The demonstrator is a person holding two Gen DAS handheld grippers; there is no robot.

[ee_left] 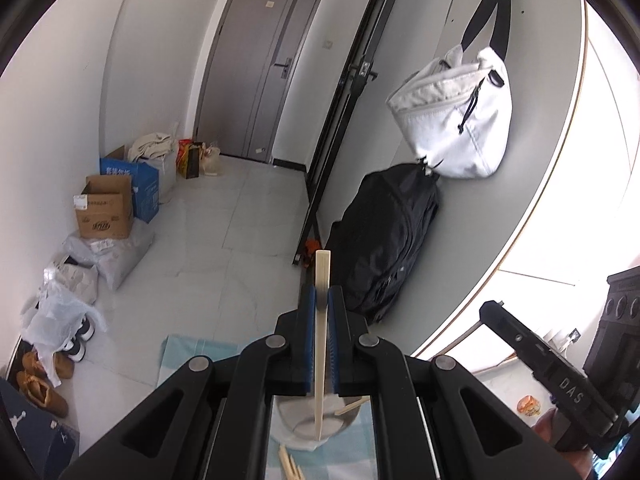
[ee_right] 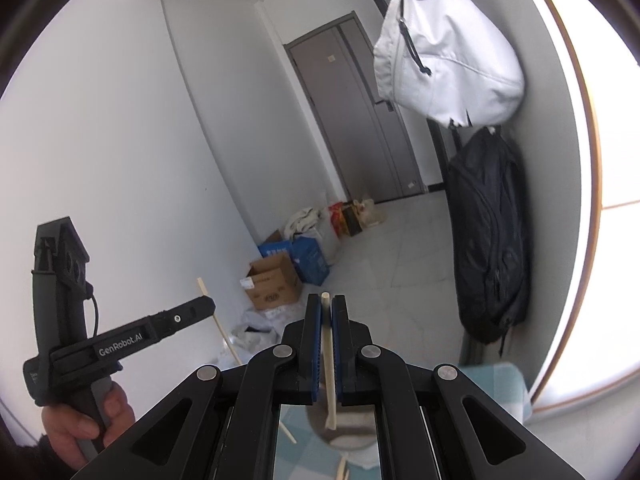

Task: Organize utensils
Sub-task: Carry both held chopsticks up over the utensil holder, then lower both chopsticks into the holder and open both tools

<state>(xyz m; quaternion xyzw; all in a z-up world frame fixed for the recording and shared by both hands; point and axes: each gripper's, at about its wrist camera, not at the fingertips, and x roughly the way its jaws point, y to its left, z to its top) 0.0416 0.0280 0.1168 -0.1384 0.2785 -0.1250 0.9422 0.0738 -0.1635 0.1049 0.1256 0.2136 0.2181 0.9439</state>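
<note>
My left gripper [ee_left: 321, 300] is pinched tight on one pale chopstick [ee_left: 321, 344], blue pads [ee_left: 309, 344] flat against both its sides, blunt end sticking up past the tips, thin end hanging down below the jaws. Under it, a round metal container [ee_left: 320, 420] on a light blue checked cloth [ee_left: 352, 456], one chopstick leaning on its rim [ee_left: 352, 405], a few loose ones on the cloth at bottom [ee_left: 290, 466]. My right gripper [ee_right: 327, 300] is also clamped on a single chopstick [ee_right: 329, 356], upright between the blue pads, top end poking just above the fingertips, lower end over the same metal container [ee_right: 348, 428]. Loose chopsticks on the cloth there too [ee_right: 288, 434]. In the right wrist view my left hand [ee_right: 86, 420] grips the other tool's handle at lower left, its chopstick showing past the finger. In the left wrist view the right tool sits at lower right.

Beyond: pale tiled floor [ee_left: 208, 240], cardboard box [ee_left: 106, 208] and blue box [ee_left: 138, 184] by the left wall, plastic bags, shoes [ee_left: 42, 380]. Black bag [ee_left: 384, 240] against the right wall, white bag [ee_left: 456, 116] hanging above it. Grey door [ee_left: 260, 64] at the far end
</note>
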